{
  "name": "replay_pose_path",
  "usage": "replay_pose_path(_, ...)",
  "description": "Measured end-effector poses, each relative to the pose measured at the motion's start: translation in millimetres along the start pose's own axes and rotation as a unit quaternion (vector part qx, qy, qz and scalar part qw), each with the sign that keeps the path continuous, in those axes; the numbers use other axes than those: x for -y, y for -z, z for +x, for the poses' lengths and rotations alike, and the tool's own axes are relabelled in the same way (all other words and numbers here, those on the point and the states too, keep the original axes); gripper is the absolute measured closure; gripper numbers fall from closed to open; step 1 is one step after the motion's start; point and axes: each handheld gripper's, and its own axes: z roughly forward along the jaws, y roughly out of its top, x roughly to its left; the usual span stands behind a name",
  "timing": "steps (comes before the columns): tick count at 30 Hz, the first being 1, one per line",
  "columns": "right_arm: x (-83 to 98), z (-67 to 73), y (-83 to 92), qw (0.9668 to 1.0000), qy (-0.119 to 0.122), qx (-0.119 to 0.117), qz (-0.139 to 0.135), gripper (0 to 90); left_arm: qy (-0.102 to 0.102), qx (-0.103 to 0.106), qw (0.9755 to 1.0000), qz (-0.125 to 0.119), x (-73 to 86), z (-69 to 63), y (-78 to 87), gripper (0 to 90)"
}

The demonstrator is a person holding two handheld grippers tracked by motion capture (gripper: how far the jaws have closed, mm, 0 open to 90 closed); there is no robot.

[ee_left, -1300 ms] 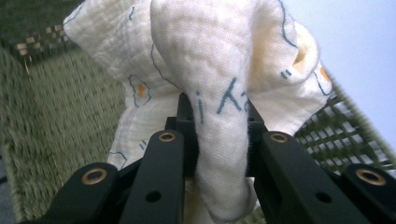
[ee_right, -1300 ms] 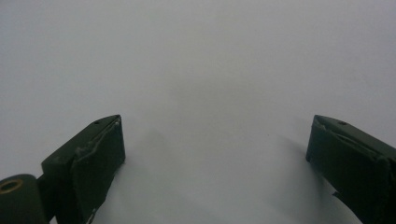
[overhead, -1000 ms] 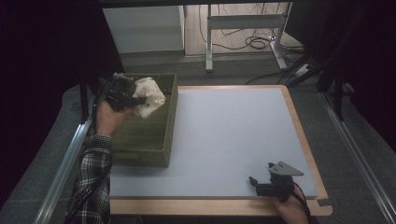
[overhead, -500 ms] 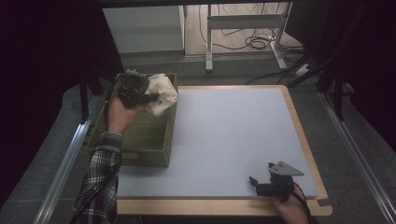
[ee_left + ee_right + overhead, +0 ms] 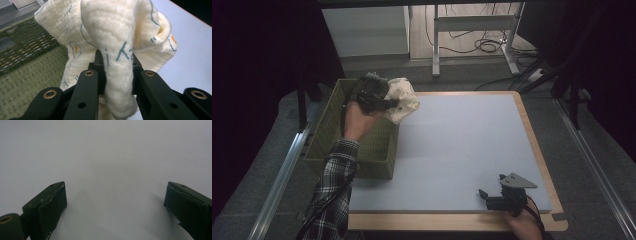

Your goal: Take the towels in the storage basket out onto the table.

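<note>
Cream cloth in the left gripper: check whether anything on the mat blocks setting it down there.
Nothing visible does. The left gripper holds the cream cloth over the green basket's right rim, at the pale mat's edge. The mat beside it lies bare; the right gripper rests far off at its near right corner.

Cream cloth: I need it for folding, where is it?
In the high view the cream cloth hangs clamped in the left gripper, above the green basket's right rim.
</note>
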Motion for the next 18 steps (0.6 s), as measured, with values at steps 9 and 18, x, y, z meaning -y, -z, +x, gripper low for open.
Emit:
replay_pose_path(9, 0.0, 0.0, 0.1, 1.0000, -0.001, -0.001, 0.000, 4.7, -0.026, 0.018, 0.9995, 0.007, -13.3, -25.7, -24.7, 76.6)
replay_pose_path(18, 0.0, -0.1, 0.1, 1.0000, -0.001, -0.001, 0.000, 4.6, -0.048, 0.047, 0.9976, 0.018, -15.6, -56.7, -57.0, 76.4)
